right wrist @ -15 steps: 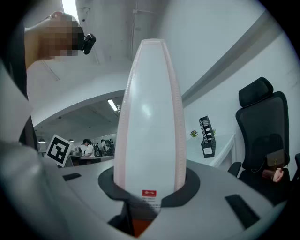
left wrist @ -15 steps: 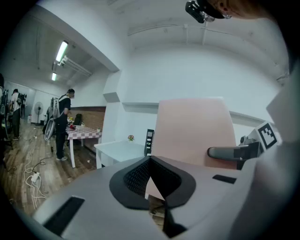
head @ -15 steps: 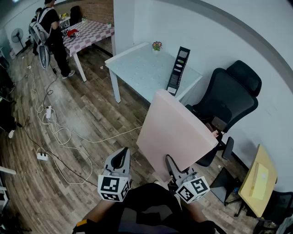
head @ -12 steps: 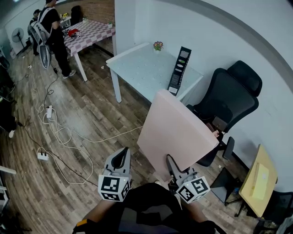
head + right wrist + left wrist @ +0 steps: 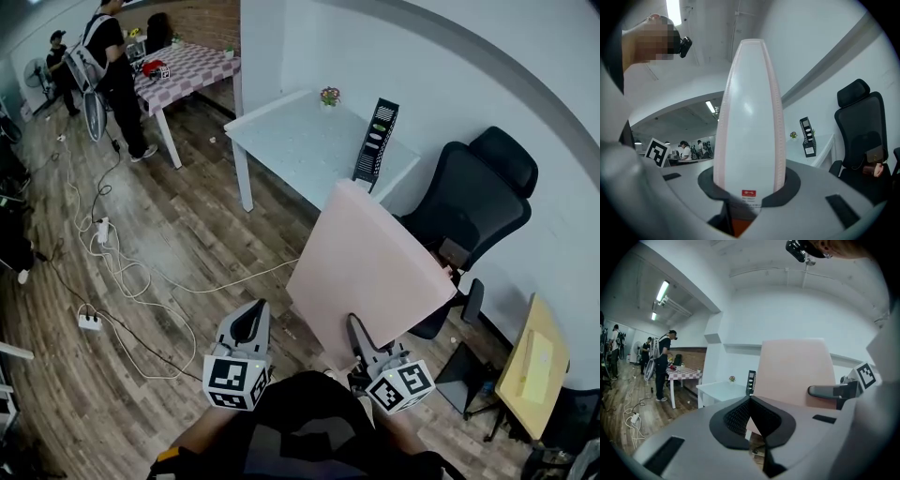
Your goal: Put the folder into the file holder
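A pale pink folder (image 5: 370,272) stands upright in my right gripper (image 5: 359,339), whose jaws are shut on its lower edge. In the right gripper view the folder (image 5: 749,117) rises edge-on from between the pads, white spine and red label facing me. The black file holder (image 5: 375,141) stands upright on the far right part of a white table (image 5: 300,141), well ahead of the folder. My left gripper (image 5: 247,328) hangs to the left of the folder with its jaws shut and nothing in them. The left gripper view shows the folder (image 5: 794,371) and the file holder (image 5: 751,382) beyond the jaws.
A black office chair (image 5: 473,202) stands right of the table against the white wall. Cables and a power strip (image 5: 89,321) lie on the wood floor at left. People stand by a checkered table (image 5: 183,70) at the far left. A small flower pot (image 5: 328,96) sits on the white table.
The view has shifted slightly: table, file holder and chair sit a little further right and lower. The folder stays held upright in the right gripper; the left gripper keeps its place.
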`<state>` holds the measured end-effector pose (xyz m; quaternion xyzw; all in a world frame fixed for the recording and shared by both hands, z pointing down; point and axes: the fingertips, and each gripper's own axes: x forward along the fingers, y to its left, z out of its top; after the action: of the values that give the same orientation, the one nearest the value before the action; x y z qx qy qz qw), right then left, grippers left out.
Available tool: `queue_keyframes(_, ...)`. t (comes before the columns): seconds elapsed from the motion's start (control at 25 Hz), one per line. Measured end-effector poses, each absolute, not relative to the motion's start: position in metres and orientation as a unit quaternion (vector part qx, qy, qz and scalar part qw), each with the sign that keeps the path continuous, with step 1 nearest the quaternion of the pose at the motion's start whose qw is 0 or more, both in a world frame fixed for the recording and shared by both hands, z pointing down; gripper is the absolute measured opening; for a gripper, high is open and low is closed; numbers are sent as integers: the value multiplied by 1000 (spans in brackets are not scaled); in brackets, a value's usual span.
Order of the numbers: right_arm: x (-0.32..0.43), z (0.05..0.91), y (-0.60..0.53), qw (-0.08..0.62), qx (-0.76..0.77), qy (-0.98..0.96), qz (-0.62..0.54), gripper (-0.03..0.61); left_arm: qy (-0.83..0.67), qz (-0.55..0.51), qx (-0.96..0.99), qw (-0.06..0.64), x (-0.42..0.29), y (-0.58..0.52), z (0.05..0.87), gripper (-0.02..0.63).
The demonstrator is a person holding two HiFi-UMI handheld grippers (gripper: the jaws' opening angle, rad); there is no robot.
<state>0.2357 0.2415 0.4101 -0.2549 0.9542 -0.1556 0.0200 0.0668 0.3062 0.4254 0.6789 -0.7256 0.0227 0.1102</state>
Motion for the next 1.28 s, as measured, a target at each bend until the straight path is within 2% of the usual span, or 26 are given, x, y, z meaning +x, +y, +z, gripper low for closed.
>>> queue_keyframes(0.28,217,407,250,28,-270,949,-162,137,-731,13,672,115,36,328,431,6)
queue_keyframes(0.64,175,416,241,-1,-251,955,-161,138,-740,3,658,139,2,323,447,6)
queue_keyframes(0.92,129,433,189,7,-233,954,-190,138,-756,21,638,145,-40,287,456,6)
queue_keyframes(1.28,86,432,88,19,-218,953,-210,138,-757,39,637,139,-77,185,443,6)
